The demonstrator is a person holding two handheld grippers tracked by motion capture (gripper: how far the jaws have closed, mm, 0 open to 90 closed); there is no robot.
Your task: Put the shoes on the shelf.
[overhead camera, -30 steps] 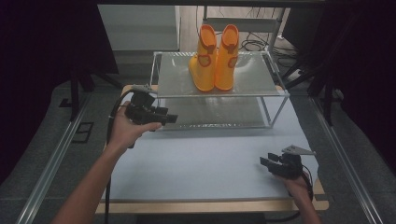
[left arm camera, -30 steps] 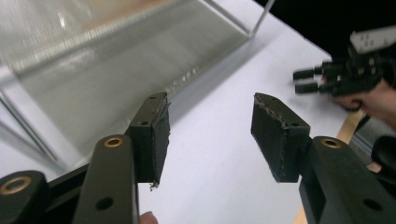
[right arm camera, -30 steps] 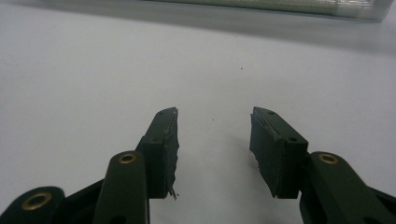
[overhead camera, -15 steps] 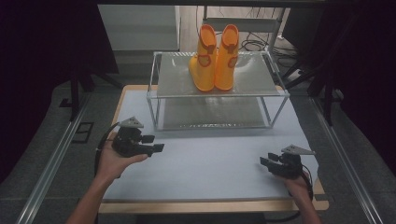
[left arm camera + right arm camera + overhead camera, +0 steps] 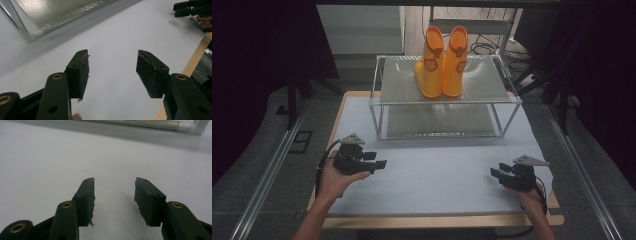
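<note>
A pale grey tabletop point(image 5: 437, 175) sits in a dim room with dark surroundings, and the clear two-level rack point(image 5: 444, 100) at its far side serves as the landmark. Left of the rack's front and nearer the person, the left tool point(image 5: 377, 160) rests low over the bare mat, its jaws wide apart with nothing between them, having just been opening. On the rack's top shelf stands a pair of orange boots point(image 5: 442, 62), upright and touching side by side, probably parked there. Right of the rack's front, the right tool point(image 5: 498, 172) rests with jaws parted and empty, likely waiting.
</note>
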